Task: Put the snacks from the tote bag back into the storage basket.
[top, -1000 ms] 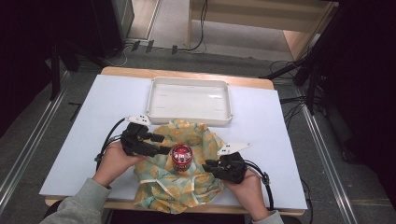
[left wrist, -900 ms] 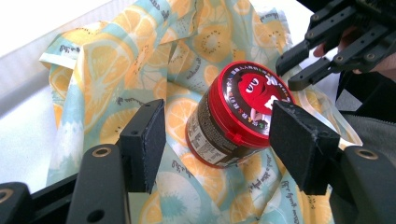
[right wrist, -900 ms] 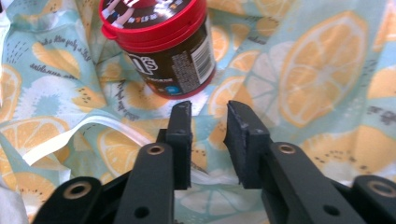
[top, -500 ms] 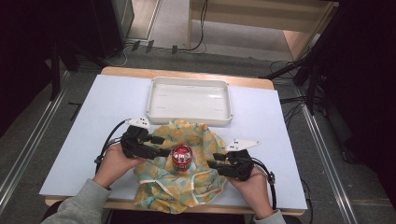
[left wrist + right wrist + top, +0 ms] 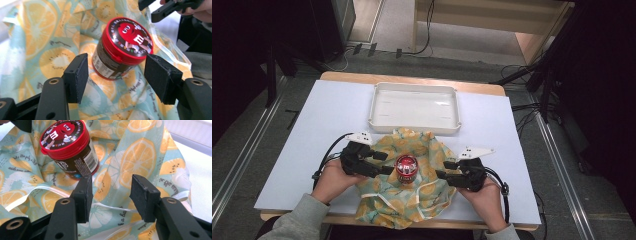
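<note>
The right gripper (image 5: 446, 170) has just been opening its jaws and now has nothing between them but a loose stretch of the fruit-print cloth (image 5: 140, 157), which it no longer pinches; it looks like that side has been let go. The red-lidded candy jar (image 5: 406, 168) stands on the cloth between both hands, just ahead of the left gripper (image 5: 116, 75), whose jaws gape wide and empty. The white tray (image 5: 377, 107) waits beyond.

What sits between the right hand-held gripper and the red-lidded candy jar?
Only rumpled fruit-print cloth; the right hand-held gripper has nothing else before the red-lidded candy jar, seen in the right gripper view.
</note>
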Motion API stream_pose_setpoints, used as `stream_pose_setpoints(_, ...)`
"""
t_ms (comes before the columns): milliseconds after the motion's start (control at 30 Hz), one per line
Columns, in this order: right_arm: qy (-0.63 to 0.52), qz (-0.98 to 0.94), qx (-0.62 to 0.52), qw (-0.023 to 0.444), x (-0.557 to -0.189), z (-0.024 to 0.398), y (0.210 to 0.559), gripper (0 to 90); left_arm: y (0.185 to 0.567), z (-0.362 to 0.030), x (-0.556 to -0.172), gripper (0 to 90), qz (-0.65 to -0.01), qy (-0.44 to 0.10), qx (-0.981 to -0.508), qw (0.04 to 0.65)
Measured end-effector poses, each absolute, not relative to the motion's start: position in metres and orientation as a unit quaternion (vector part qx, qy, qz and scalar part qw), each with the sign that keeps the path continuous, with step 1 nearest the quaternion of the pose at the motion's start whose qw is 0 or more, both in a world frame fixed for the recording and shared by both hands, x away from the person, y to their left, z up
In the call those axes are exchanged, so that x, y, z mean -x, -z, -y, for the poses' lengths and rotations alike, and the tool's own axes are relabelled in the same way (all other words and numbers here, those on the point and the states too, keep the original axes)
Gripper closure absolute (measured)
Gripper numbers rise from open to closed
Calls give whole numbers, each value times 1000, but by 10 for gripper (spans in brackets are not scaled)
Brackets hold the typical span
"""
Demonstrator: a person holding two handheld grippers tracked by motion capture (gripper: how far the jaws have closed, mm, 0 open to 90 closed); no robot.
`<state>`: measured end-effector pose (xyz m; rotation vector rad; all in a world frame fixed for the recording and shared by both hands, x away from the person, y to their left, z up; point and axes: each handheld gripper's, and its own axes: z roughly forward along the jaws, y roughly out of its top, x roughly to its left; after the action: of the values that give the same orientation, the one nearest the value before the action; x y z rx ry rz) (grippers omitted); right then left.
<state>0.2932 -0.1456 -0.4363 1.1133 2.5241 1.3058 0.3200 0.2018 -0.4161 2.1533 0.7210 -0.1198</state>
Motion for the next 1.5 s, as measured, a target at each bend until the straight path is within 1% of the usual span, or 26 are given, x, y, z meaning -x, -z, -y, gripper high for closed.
stream_pose_setpoints(300,-427,-825,-366,45,-294,147,437,534,425,-198,-318,357,-277,40,-860,426)
stream_pose_setpoints(433,-428,-825,-367,46,-294,147,437,533,429,-196,-320,319,-274,47,-858,432)
stream_pose_setpoints(733,-427,-824,-369,44,-294,146,437,530,438,-185,-318,280,-256,47,-876,407)
stream_pose_setpoints(933,-424,-824,-372,43,-294,146,438,529,444,-179,-320,279,-253,48,-877,405)
stream_pose_setpoints(1200,-423,-826,-370,45,-294,146,439,528,452,-167,-321,250,-245,40,-881,402)
stream_pose_setpoints(1300,-424,-825,-371,45,-293,146,438,528,455,-163,-322,241,-242,39,-879,410)
stream_pose_setpoints(1500,-424,-825,-370,43,-293,146,439,527,459,-155,-325,194,-244,34,-873,421)
